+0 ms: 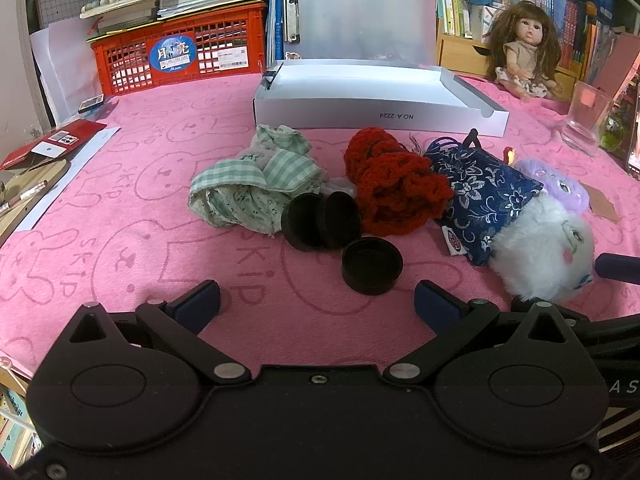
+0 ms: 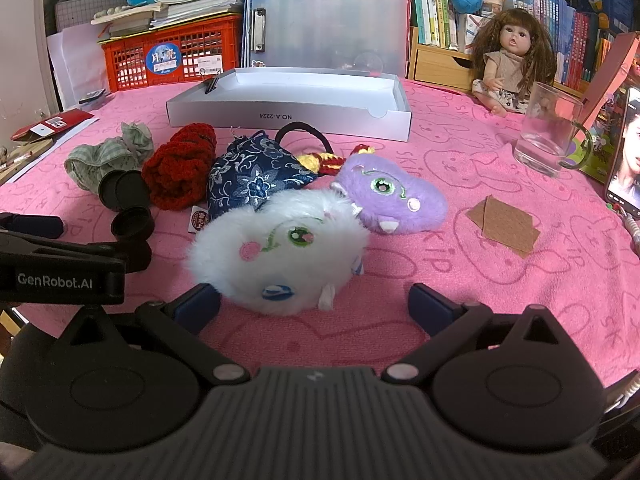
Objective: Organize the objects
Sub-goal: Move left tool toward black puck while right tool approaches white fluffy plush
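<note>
On the pink towel lies a row of items: a green checked cloth (image 1: 256, 184), black round lids (image 1: 320, 220) with one lone lid (image 1: 372, 266), a red knitted piece (image 1: 392, 184), a blue floral pouch (image 1: 480, 200), a white plush (image 2: 280, 248) and a purple plush (image 2: 392, 196). Behind them stands an open white box (image 1: 376, 114). My left gripper (image 1: 318, 304) is open, just short of the lone lid. My right gripper (image 2: 314, 304) is open, and the white plush lies right in front of its left finger. The left gripper's body (image 2: 60, 268) shows at the left edge.
A glass mug (image 2: 548, 136), a phone (image 2: 624, 152), a doll (image 2: 504, 64) and brown card pieces (image 2: 504, 228) are at the right. A red crate (image 1: 176, 54), a clear clipboard case (image 1: 360, 16) and bookshelves line the back. Papers lie at the left edge (image 1: 52, 144).
</note>
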A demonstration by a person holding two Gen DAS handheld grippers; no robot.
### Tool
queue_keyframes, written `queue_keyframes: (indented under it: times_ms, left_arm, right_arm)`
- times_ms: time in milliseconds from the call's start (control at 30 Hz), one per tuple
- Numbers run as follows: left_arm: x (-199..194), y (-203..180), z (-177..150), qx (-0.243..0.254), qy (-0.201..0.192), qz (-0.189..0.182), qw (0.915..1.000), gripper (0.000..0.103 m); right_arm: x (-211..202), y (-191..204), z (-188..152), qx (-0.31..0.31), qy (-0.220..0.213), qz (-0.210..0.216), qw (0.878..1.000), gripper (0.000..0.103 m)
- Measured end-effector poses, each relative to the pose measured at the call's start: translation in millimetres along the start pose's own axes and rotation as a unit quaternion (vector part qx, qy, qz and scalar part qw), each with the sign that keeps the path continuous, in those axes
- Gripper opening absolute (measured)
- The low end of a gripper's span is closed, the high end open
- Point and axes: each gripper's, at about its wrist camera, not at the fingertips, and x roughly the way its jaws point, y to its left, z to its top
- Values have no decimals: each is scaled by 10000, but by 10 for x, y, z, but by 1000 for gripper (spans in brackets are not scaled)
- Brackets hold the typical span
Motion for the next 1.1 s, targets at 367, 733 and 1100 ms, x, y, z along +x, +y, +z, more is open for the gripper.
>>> queue_keyframes:
  times_ms: [367,733,1100]
  left_arm:
    - [-7,23,-49,41,-136,-42,9999,103]
    - [-70,85,-2,-124,-174,-230,9995,88]
    - [-132,31,41,-44,-341,-501,9982,68]
  right_arm:
    - [-16,-19,-8,1,-34,32,10000,103]
    - [-56,-16,4,36,-127,107,9999,103]
    - [-112,24,63,-89,-382,203,9990,103]
